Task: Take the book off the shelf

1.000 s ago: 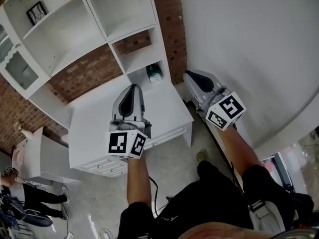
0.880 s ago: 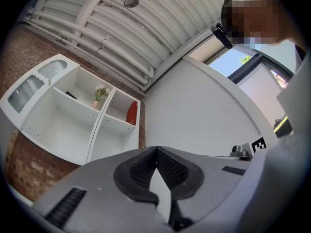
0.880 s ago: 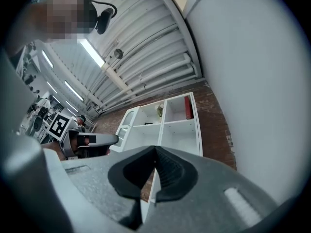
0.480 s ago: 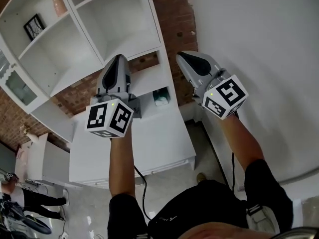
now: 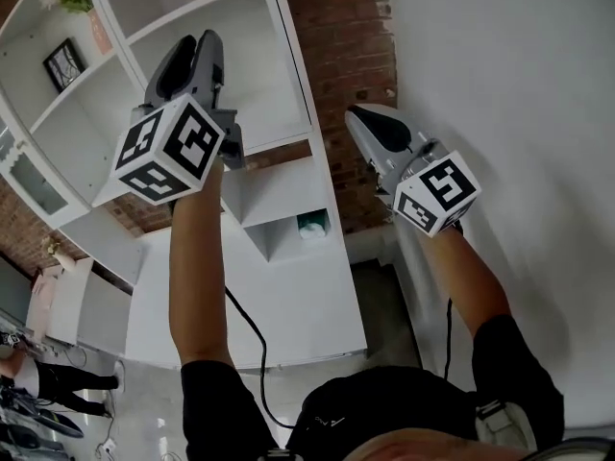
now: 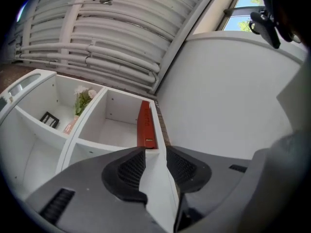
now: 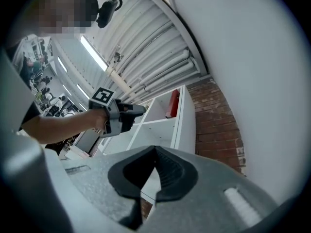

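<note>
Position change: left gripper (image 5: 197, 41) raised to upper shelf (image 6: 109, 132), jaws opening, empty, facing red book (image 6: 145, 125); right gripper (image 7: 155, 152) closed; spine print illegible.

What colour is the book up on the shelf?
Red. The book shows best in the left gripper view.

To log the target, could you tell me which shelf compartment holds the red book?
The right-hand upper compartment: the red book stands upright against its right wall. The neighbouring compartment on its left holds flowers and a small dark frame instead.
</note>
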Demonstrator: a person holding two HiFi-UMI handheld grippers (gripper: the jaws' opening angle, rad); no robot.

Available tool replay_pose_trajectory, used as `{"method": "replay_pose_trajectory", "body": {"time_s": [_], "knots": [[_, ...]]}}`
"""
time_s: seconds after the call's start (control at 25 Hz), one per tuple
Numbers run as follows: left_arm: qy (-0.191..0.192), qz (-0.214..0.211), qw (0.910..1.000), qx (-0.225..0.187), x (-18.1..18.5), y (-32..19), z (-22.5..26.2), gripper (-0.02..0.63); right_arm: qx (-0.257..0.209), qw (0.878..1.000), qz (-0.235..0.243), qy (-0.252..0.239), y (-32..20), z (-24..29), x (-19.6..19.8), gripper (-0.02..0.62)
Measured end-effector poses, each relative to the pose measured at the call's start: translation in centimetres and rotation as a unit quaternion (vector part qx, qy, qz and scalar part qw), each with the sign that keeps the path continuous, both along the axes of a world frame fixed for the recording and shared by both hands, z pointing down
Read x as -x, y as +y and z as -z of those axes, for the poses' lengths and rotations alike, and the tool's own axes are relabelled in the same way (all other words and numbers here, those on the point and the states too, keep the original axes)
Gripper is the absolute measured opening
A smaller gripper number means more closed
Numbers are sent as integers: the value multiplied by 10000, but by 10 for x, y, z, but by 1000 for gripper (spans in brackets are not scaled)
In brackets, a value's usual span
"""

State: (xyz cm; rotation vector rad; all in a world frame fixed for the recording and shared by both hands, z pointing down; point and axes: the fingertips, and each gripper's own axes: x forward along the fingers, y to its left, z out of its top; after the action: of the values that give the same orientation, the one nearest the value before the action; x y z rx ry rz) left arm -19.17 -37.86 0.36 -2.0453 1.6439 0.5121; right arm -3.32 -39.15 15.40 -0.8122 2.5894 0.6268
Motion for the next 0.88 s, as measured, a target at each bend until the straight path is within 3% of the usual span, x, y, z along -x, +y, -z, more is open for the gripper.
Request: {"method": "replay_pose_trajectory", "body": {"time_s": [0.2,0.44,0.64,0.88], "knots": [[-295,112,9992,245,-15,-40,46,218,-126,9999,-15,-93,-11,13,0,2],[-572,360,9944,813,-23,-86,82,276,-145,9996,-106,-209,-16,16,-9,2],[-771,678,9883,1129,-23,-114,94,285,-159,9994,-246,-172,-22,9,-22,2],[-679,751,9842,1451,-27,-139,96,285,-212,9988,-357,-270,-26,10,-40,2]]}}
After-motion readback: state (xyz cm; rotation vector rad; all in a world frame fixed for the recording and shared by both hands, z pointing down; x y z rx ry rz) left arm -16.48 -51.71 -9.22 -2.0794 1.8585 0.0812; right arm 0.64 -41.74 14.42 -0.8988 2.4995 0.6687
